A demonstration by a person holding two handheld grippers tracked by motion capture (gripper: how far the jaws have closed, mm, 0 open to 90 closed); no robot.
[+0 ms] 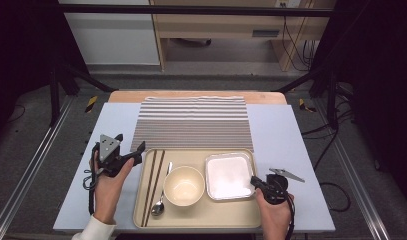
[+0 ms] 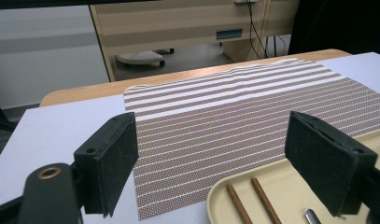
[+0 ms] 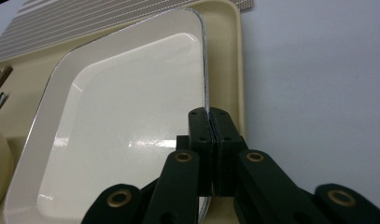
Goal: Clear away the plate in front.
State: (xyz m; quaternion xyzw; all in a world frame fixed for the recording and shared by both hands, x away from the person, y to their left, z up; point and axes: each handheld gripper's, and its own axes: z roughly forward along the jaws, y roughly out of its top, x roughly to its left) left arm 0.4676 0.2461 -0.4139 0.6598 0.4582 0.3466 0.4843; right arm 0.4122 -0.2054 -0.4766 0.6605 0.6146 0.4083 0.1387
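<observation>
Your right gripper (image 3: 210, 154), low centre of its own view, pinches the square plate's (image 3: 122, 121) right rim to lift it off the tray (image 3: 225, 28), while your left gripper (image 2: 211, 158) waits, jaws spread, over the tray's corner.

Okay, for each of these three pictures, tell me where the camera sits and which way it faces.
High view: above the person's side of the table, looking forward and down at the tray; both forearms and claws show.
Left gripper view: rides on the left claw, facing across the striped mat; its open jaws frame the mat.
Right gripper view: rides on the right claw, looking along the square plate; its jaws pinch the plate's rim.
Shared: the two gripper views both show the tray and chopsticks.
</observation>
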